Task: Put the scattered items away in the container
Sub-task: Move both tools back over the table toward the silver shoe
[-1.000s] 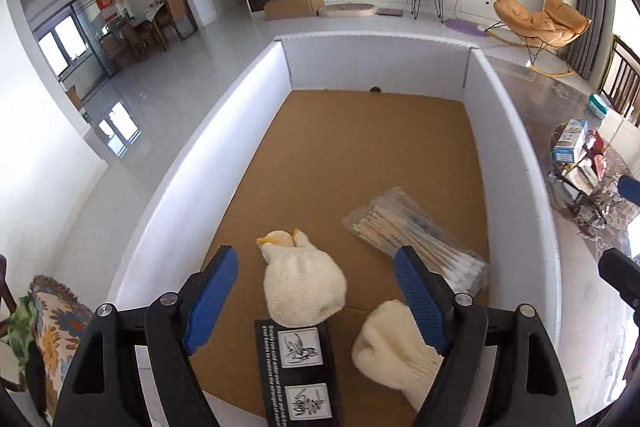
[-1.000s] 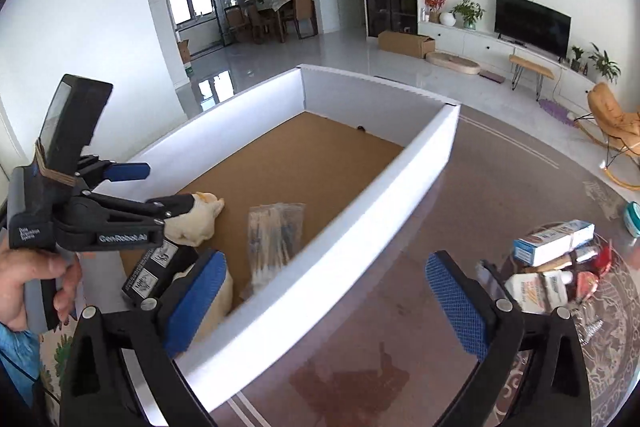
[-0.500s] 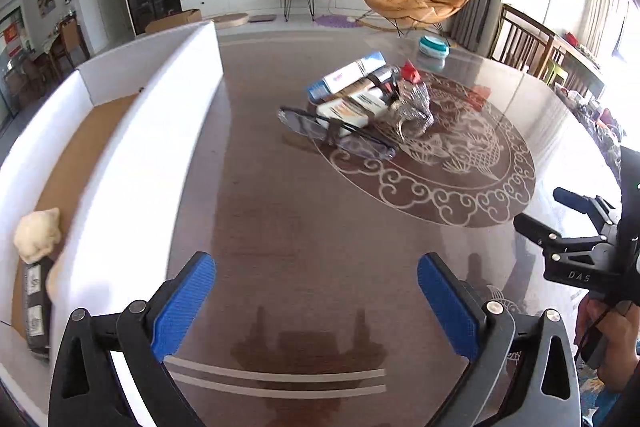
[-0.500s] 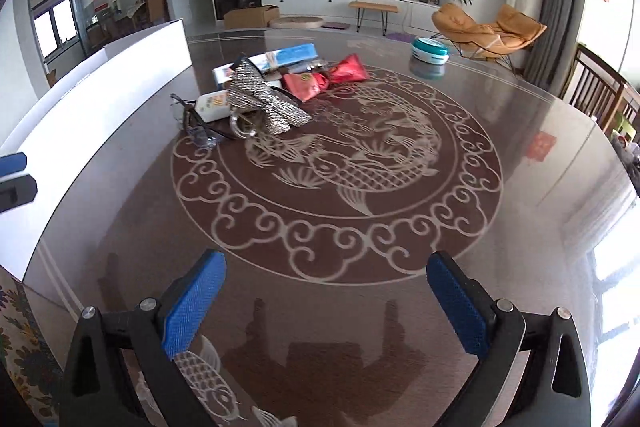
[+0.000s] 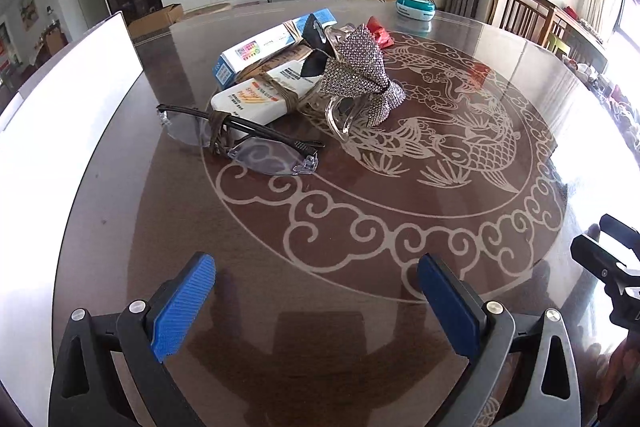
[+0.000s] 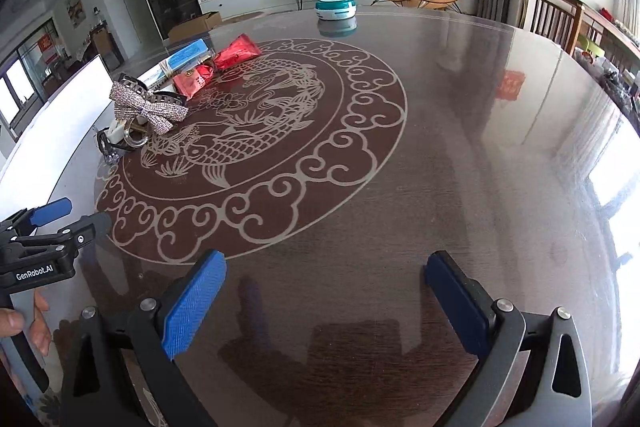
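Now that both have swung away from the container (image 5: 60, 131), the left gripper (image 5: 316, 303) and right gripper (image 6: 324, 303) gape empty above the table (image 5: 360, 227), facing the remaining glasses (image 5: 240, 139).

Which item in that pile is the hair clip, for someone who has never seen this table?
Start at the round table with the fish pattern, then go to the pile beside the white box wall. On the pile's fish side sits the hair clip: a clear claw under a big bow covered in silvery rhinestones. Nothing else there sparkles; its neighbours are glasses, a white tube and a blue-ended carton.
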Available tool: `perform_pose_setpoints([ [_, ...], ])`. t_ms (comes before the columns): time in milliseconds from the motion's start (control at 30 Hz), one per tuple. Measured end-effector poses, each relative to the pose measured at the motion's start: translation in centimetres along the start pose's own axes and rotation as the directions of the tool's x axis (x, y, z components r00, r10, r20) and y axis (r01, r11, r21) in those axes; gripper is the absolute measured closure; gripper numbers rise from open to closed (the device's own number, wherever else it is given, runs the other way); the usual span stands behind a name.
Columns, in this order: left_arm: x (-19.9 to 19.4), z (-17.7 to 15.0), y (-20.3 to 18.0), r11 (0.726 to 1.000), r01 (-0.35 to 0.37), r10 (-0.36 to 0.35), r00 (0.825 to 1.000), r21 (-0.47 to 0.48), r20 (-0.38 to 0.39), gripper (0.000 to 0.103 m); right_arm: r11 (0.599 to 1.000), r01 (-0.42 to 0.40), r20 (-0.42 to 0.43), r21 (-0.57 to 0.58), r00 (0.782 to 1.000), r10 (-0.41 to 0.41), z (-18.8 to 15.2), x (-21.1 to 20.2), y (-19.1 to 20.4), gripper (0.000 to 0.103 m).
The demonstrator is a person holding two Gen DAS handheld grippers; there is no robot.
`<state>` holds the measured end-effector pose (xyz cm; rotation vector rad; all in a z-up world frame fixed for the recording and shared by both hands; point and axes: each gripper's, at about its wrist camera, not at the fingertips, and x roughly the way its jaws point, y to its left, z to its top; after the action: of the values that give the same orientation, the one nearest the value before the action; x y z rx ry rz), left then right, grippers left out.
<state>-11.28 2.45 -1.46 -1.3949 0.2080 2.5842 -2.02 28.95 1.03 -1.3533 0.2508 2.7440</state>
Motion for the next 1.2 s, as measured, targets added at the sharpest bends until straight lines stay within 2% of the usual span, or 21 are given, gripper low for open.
perform_pose_setpoints([
  [200,1.4,1.5,0.1,1.0,0.014,-0.014,0.999,-0.014,0.043,0.0,0.997,0.054,0.012,-0.049,0.998,-0.054,-0.1,0.0,1.3,0.002],
  [367,2.0,2.4,0.2,1.0,0.023,-0.023,0.999,-0.016,0.042,0.0,0.992,0.088,0.011,-0.09,0.996,-0.088,-0.1,0.3,2.2,0.002],
  [700,2.0,2.4,0.2,1.0,0.023,-0.023,0.999,-0.016,0.042,0.0,0.993,0.091,0.026,-0.076,0.996,-0.089,-0.1,0.0,2.0,0.002],
  [1033,2.0,2.4,0.2,1.0,0.023,-0.023,0.999,-0.016,0.043,0.0,0.976,0.162,0.023,-0.144,0.987,-0.161,-0.3,0.2,3.4,0.001],
  [1200,2.0,2.3,0.2,1.0,0.023,-0.023,0.999,-0.016,0.043,0.0,0.961,0.204,0.049,-0.187,0.979,-0.198,-0.6,0.0,4.3,0.001],
])
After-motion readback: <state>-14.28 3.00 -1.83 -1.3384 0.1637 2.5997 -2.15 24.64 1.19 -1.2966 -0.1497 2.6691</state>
